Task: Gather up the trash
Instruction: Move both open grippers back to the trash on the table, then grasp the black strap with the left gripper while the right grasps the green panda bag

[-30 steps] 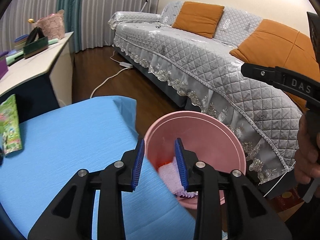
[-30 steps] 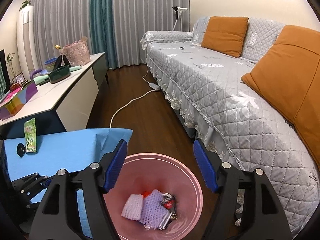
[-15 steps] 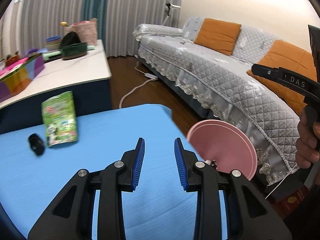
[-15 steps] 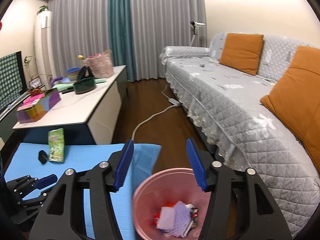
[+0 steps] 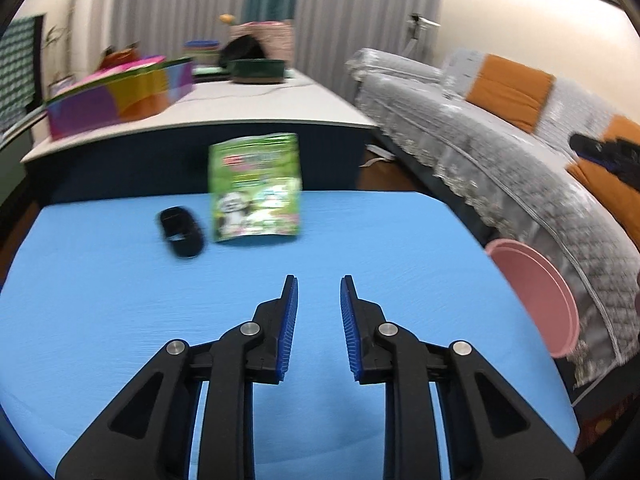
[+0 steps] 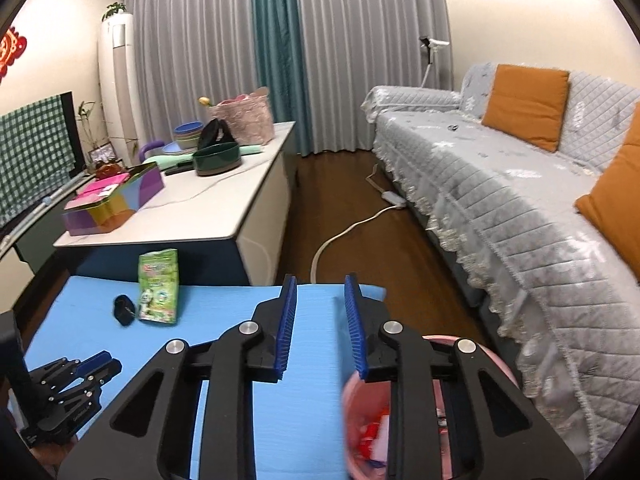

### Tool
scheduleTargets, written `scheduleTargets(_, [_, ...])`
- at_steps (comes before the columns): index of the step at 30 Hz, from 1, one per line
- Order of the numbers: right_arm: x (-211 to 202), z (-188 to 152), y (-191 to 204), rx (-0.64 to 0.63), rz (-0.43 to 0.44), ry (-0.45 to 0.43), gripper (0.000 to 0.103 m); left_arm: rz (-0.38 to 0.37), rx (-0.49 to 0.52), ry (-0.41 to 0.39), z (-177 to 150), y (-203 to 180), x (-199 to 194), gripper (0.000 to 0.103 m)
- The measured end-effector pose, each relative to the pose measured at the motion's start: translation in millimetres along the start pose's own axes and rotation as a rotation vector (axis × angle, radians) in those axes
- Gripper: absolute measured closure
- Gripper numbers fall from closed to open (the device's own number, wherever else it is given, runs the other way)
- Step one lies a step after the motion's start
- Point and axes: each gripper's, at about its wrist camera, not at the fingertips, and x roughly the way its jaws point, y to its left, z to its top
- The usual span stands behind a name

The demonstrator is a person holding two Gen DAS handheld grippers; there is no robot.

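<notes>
A green snack packet (image 5: 256, 188) (image 6: 159, 288) lies at the far side of the blue table (image 5: 120, 320) (image 6: 312, 400), with a small black object (image 5: 180, 232) (image 6: 123, 310) just left of it. My left gripper (image 5: 319, 284) (image 6: 94, 364) hovers over the table short of both; its jaws are closing with nothing between them. The pink bin (image 5: 536, 300) (image 6: 384, 412) stands off the table's right edge with trash inside. Above the bin's near rim my right gripper (image 6: 320, 280) (image 5: 608, 152) is closing too, and it is empty.
Behind the table stands a white counter (image 6: 208, 208) with a colourful box (image 6: 116, 204), a green bowl (image 6: 218, 158) and a pink basket (image 6: 244, 120). A grey sofa (image 6: 500, 184) with orange cushions fills the right. A white cable (image 6: 352, 228) crosses the wooden floor.
Both views swung left, away from the bin and over the blue table. The packet and black object now lie ahead of my left gripper. The right jaws narrowed a lot, the left slightly.
</notes>
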Motion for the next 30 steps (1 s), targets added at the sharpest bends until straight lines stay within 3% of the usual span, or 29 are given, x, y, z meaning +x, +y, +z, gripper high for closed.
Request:
scheduleTargets(9, [50, -10, 71, -0.056, 0.165, 0.030, 0.078, 0.111, -0.083, -0.043, 9, 59, 6, 0.081])
scheduleTargets(16, [104, -17, 120, -0.029, 0.286, 0.084, 0.078, 0.166, -0.140, -0.052, 14, 96, 18, 0.081])
scheduleTargets(20, [139, -25, 138, -0.002, 0.308, 0.122, 0.076, 0.168, -0.156, -0.042, 17, 108, 27, 0.081])
scheduleTargets(30, [204, -38, 159, 0.030, 0.351, 0.225, 0.059, 0.157, -0.167, -0.018, 29, 115, 60, 0.081])
